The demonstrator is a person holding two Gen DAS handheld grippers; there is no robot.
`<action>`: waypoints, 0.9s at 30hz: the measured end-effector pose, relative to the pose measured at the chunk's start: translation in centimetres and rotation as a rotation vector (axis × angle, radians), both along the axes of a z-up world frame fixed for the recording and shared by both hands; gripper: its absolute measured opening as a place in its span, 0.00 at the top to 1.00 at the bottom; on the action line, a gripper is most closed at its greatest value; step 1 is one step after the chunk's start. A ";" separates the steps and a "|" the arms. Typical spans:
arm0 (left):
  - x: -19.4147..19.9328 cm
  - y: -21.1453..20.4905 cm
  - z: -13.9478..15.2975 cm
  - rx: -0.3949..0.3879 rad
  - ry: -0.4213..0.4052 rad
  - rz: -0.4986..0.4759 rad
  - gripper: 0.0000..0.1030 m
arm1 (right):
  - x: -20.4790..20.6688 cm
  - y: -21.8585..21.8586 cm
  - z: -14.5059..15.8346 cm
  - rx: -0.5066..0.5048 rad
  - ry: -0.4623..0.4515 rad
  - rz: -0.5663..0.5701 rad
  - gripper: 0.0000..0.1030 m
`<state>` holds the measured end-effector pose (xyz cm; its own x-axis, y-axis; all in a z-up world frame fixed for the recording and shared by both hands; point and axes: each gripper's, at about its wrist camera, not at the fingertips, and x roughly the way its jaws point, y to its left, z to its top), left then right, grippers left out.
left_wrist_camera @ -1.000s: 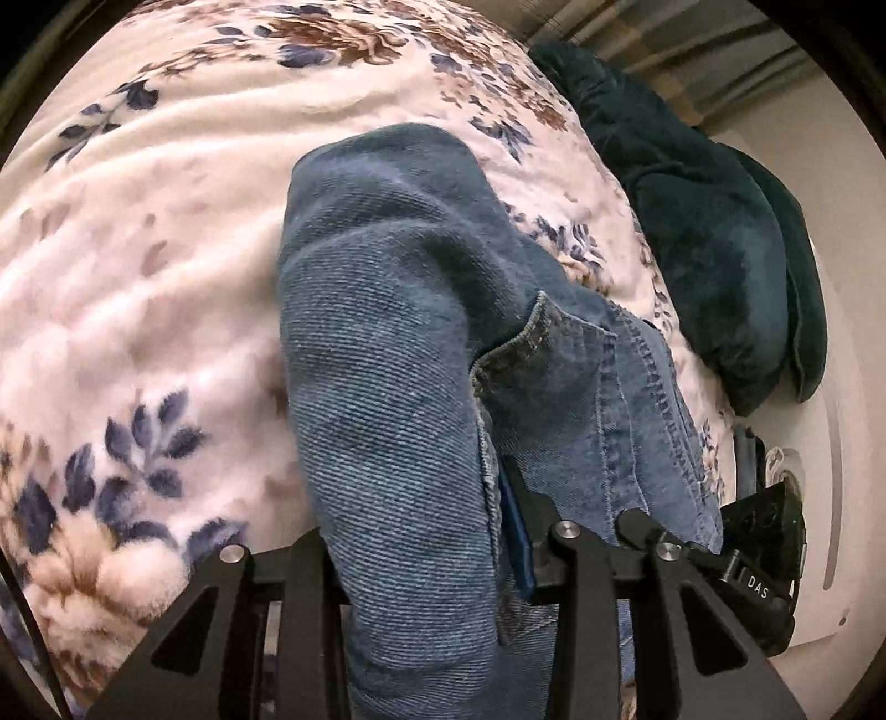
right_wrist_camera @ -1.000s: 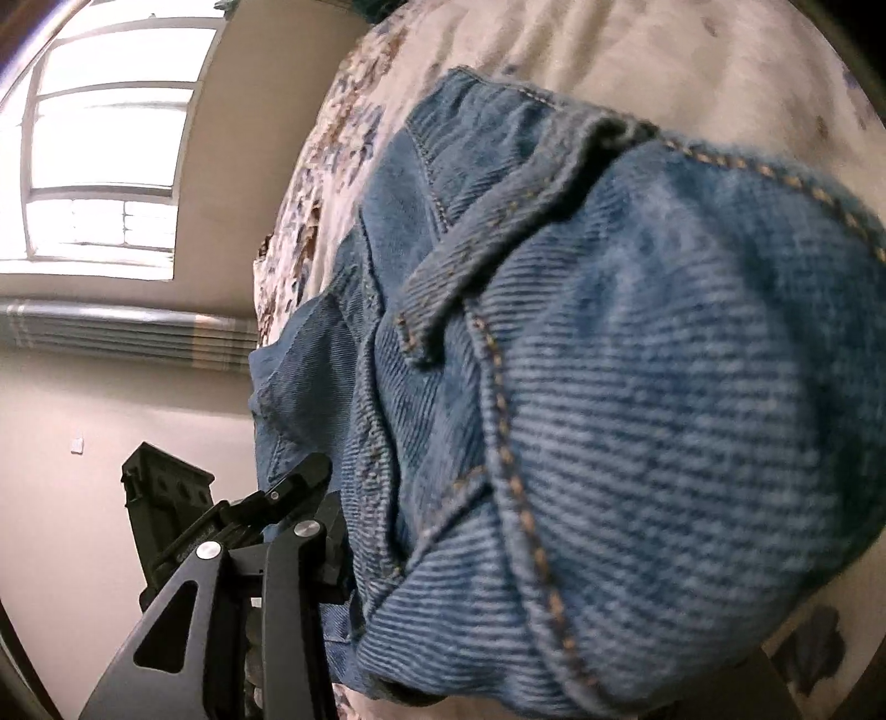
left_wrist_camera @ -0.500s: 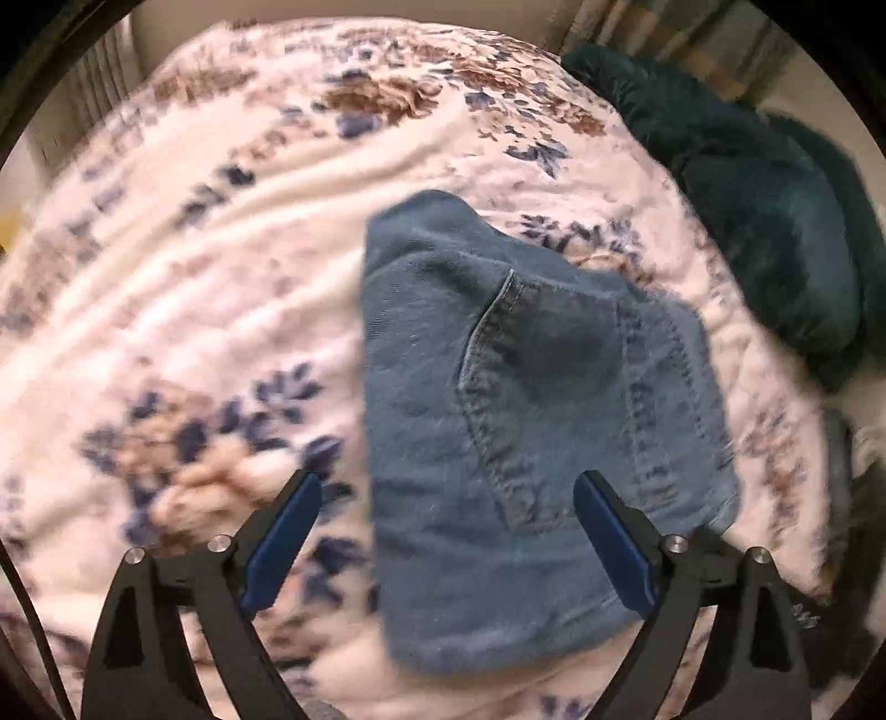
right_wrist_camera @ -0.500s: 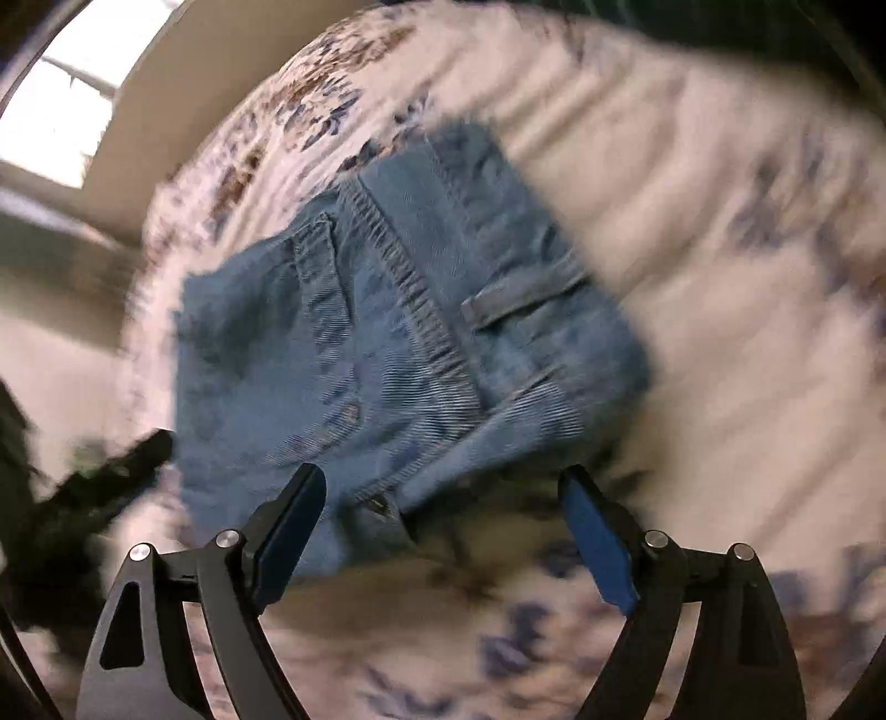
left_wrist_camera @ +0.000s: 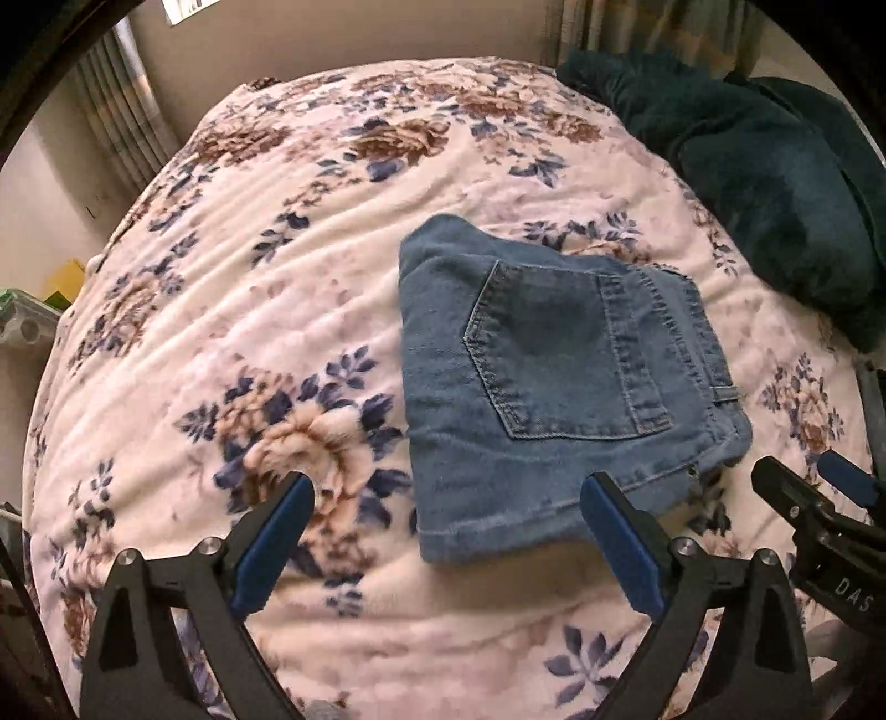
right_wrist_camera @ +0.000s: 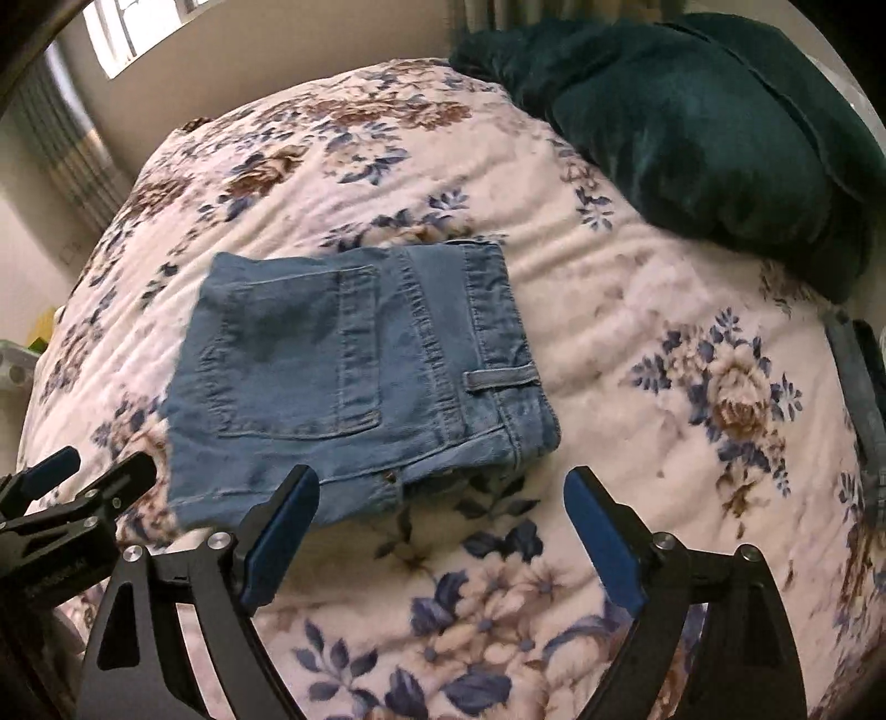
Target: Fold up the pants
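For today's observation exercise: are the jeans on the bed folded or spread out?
Folded. The jeans lie as a compact stacked rectangle on the floral blanket, back pocket up, no legs extending.

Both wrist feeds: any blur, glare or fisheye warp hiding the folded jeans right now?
Left wrist view: folded jeans sharp at centre, the floral blanket bowed by the fisheye, slight smear low down. Right wrist view: jeans a little soft, bright window top left but no glare on the denim; corners vignetted black.
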<state>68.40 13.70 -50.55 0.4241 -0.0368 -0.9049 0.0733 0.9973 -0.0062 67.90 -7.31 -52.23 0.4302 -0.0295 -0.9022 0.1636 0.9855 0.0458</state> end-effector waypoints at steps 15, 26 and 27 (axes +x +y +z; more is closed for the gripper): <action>-10.8 0.7 10.8 0.039 -0.118 0.066 0.04 | -10.4 0.8 11.3 -0.073 -0.094 0.004 0.10; -21.7 -0.5 23.0 0.023 -0.254 0.091 0.04 | -22.9 -1.4 24.3 -0.096 -0.202 -0.015 0.10; -22.6 -0.6 24.0 0.026 -0.262 0.093 0.04 | -24.0 -1.6 25.5 -0.088 -0.208 -0.014 0.10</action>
<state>45.79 13.09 -26.58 0.6443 0.0348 -0.7640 -0.0227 0.9994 0.0264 43.89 -8.91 -26.71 0.6058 -0.1108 -0.7879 0.1728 0.9849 -0.0057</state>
